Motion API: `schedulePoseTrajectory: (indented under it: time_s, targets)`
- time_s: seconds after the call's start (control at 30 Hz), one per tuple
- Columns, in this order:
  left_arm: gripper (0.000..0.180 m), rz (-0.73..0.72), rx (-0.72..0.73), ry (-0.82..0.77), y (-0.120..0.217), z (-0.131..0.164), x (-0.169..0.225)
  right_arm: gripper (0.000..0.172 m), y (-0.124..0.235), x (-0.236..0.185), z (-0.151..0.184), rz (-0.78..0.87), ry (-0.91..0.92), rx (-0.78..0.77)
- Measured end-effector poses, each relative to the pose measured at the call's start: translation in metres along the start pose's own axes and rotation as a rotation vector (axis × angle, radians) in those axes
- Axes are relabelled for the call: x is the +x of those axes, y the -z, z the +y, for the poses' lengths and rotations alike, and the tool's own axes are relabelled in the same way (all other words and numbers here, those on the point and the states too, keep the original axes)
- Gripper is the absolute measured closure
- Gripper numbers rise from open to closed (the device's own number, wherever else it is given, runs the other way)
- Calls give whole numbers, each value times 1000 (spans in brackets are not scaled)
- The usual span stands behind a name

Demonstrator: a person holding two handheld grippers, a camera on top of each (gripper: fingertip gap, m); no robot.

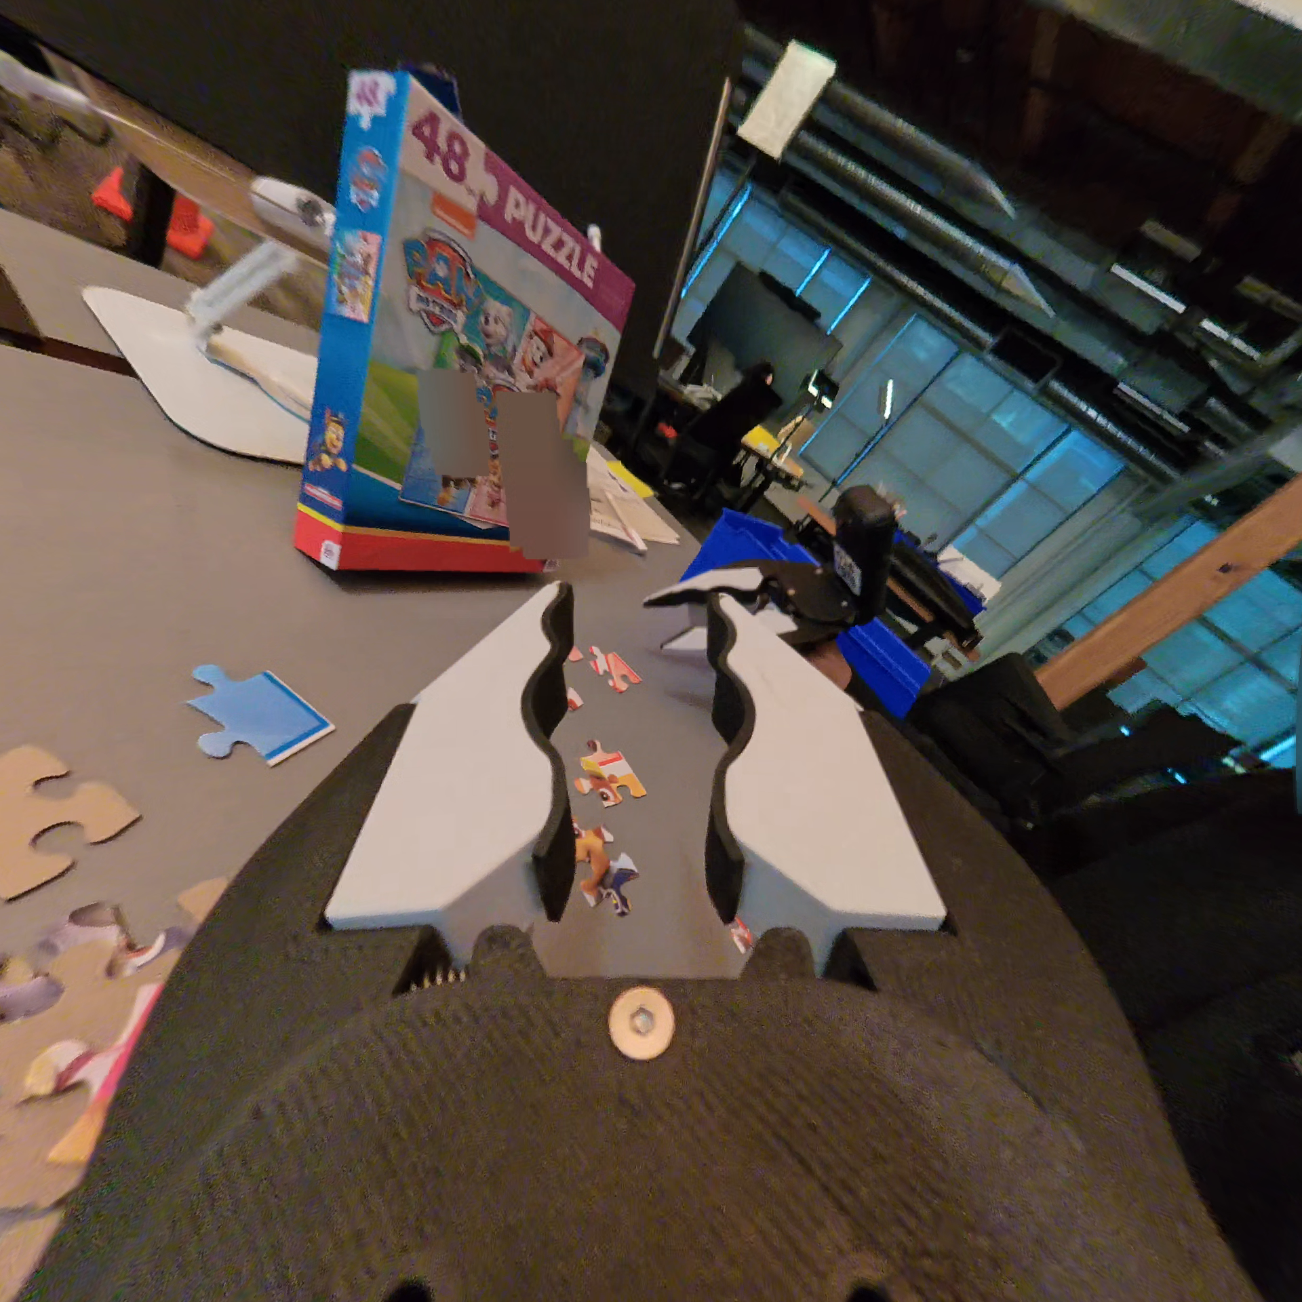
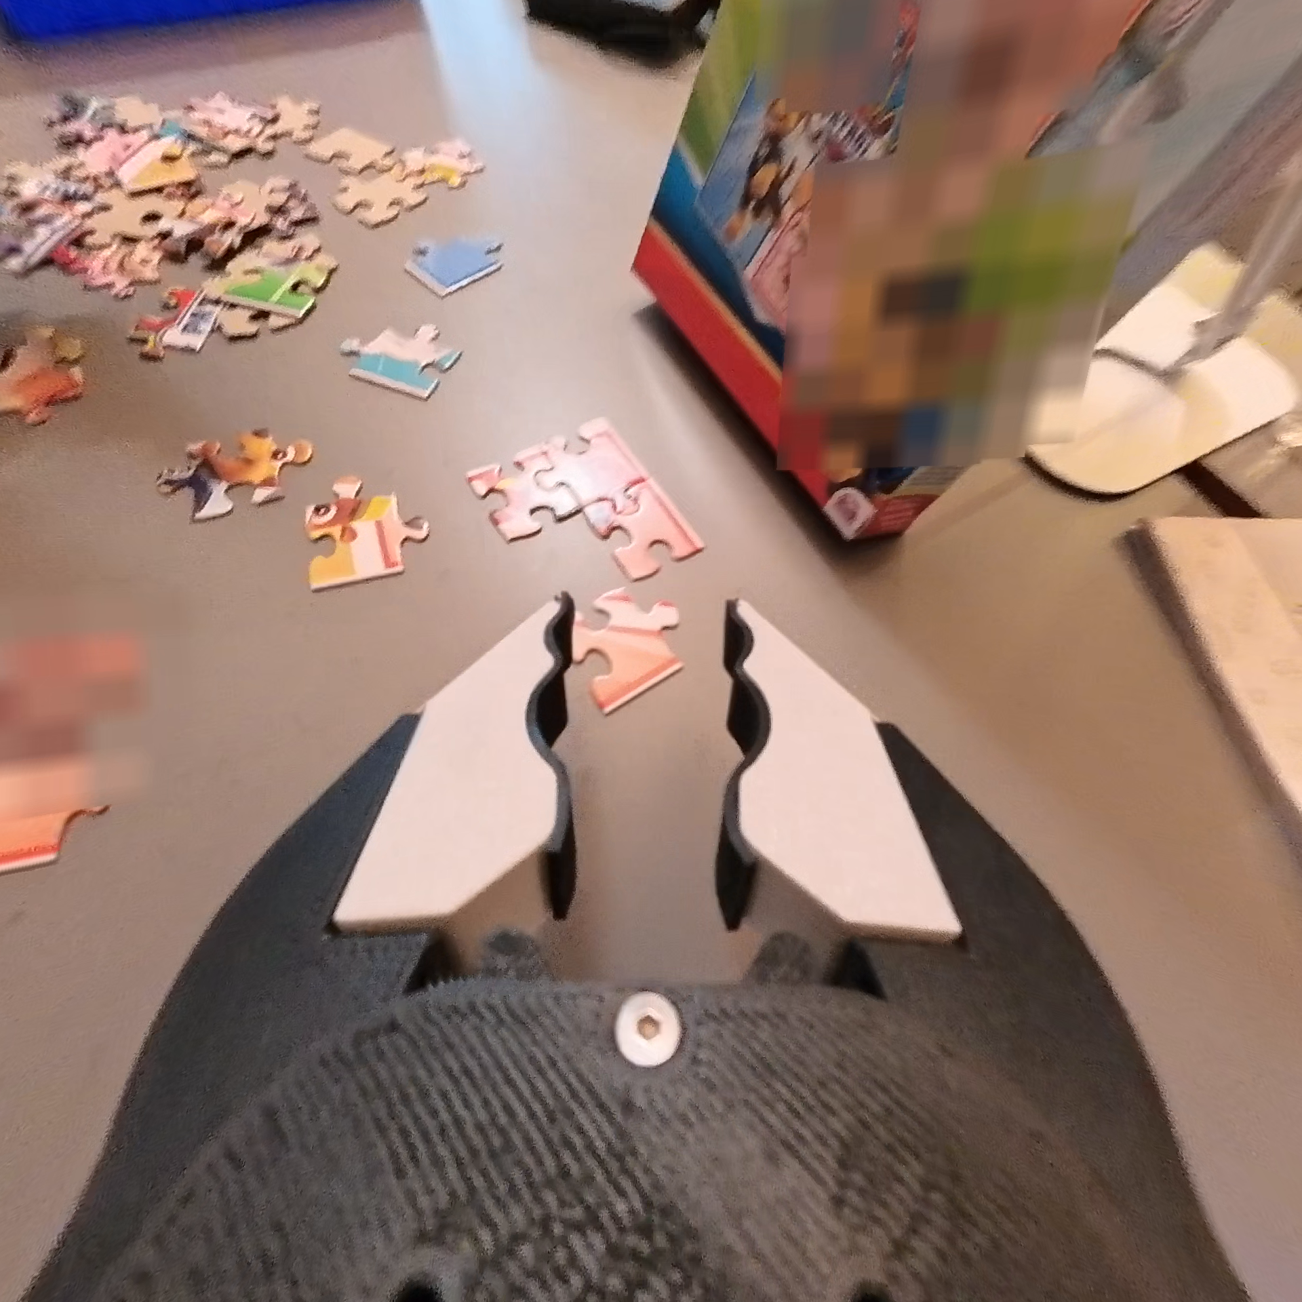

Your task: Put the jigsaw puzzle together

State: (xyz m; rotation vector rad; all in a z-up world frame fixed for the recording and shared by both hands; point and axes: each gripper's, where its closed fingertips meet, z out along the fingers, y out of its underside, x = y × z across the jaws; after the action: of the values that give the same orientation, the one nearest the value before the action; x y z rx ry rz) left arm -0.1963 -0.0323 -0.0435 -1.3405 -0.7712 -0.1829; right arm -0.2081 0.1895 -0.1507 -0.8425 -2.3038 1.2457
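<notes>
We note both claws spread and holding nothing, the right gripper [image 2: 645,606] straddling a loose pink puzzle piece [image 2: 627,652] on the table [image 2: 881,704], the left gripper [image 1: 637,599] above scattered pieces

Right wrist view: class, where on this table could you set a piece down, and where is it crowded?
Free: the grey table right of the right gripper, between the puzzle box and the pale board. Also bare left of the gripper. Crowded: the heap of pieces at far left, and the joined pink pieces ahead.

Each hand-held gripper [image 1: 637,606] [image 2: 645,620]: ribbed black body, white fingers [image 1: 458,775], wavy black pads, silver screw [image 1: 641,1021].
</notes>
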Motion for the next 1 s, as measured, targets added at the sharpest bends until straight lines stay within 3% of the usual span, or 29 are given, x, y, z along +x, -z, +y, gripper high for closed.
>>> schedulePoseTrajectory:
  time_s: [0.17,0.3,0.37,1.0]
  targets:
    - [148,75,122,-33,20,0,4,118,-19,-13,20,-72,-56,-121]
    - [147,122,123,-25,20,9,11,122,-27,-10,30,-36,-28,-183]
    - [147,134,105,-34,18,12,15,129,-29,-10,29,-33,-24,-178]
    - [147,156,74,-60,0,6,21,134,-35,-13,24,-66,-7,-175]
